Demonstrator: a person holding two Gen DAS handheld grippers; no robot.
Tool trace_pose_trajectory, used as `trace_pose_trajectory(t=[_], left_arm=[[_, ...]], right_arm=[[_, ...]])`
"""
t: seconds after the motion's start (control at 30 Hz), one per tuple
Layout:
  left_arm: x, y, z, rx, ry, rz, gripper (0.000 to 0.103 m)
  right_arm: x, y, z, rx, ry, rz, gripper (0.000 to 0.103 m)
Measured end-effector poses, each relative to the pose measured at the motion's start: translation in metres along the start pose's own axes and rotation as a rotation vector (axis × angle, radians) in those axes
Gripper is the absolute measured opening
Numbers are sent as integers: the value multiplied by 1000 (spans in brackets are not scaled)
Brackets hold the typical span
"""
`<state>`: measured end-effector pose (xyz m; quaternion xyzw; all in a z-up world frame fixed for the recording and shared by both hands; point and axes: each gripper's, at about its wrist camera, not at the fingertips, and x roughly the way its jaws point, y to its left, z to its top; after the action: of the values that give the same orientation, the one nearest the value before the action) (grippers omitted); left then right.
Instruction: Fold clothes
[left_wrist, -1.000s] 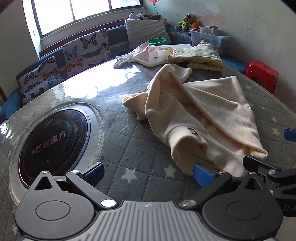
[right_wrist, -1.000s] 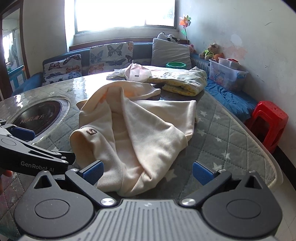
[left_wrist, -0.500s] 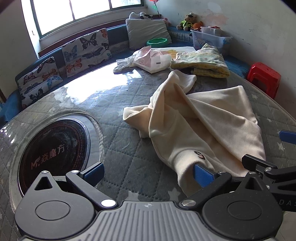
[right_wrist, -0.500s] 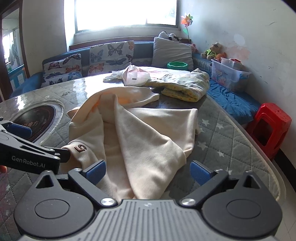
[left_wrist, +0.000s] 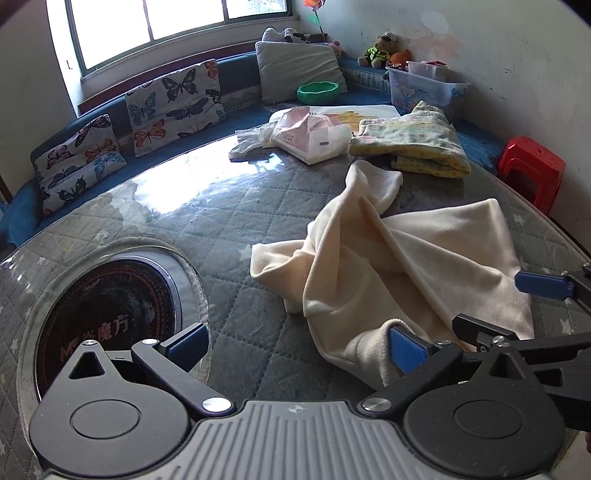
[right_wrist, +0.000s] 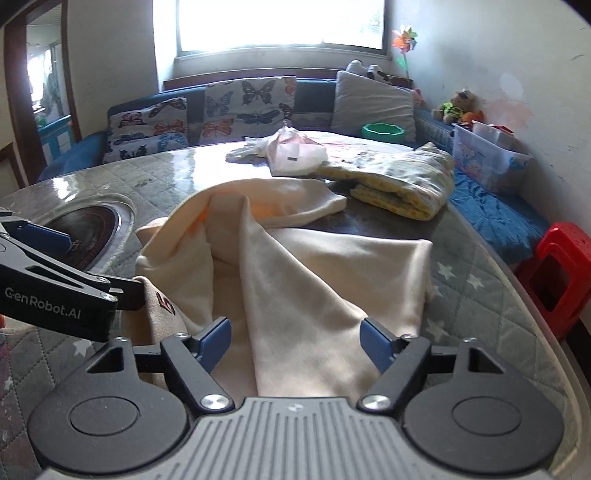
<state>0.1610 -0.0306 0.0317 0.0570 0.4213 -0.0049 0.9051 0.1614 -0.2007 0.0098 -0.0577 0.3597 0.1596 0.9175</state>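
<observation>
A crumpled cream garment (left_wrist: 413, 258) lies on the quilted grey table (left_wrist: 229, 221); it also shows in the right wrist view (right_wrist: 314, 273). My left gripper (left_wrist: 295, 345) is open, its right pad against the garment's near hem. My right gripper (right_wrist: 295, 341) is open with the cloth's near edge lying between its pads. The right gripper's blue-tipped fingers (left_wrist: 543, 286) show at the right of the left wrist view. The left gripper's fingers (right_wrist: 48, 236) show at the left of the right wrist view.
A round dark cooktop (left_wrist: 107, 317) is set into the table at the left. Folded yellow clothes (left_wrist: 413, 147) and a pink-white packet (left_wrist: 310, 133) lie at the far side. A red stool (right_wrist: 557, 273) stands beyond the right edge. A cushioned bench (right_wrist: 207, 110) runs behind.
Both grippers have come down and forward onto the garment's near hem. The hem now reaches the left gripper's right pad and lies between the right gripper's pads.
</observation>
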Motion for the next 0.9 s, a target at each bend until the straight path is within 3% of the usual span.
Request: trace_pose_trajectory(t=[0.23,0.47,0.7,0.9], left_arm=[[-3,11,11,-15,6,-32,103],[-13,23,12,33,18,-102,103],[-12,28,24,8,-21,-104,103],[12,19,39,8,-48,-118,90]], right_arm=[[10,-2,12,-7,-11,39,73],[21,-6,18,4,-3,61,71],[38,2,23,-10,6,107,67],[48,4,25,-6,8,123,58]])
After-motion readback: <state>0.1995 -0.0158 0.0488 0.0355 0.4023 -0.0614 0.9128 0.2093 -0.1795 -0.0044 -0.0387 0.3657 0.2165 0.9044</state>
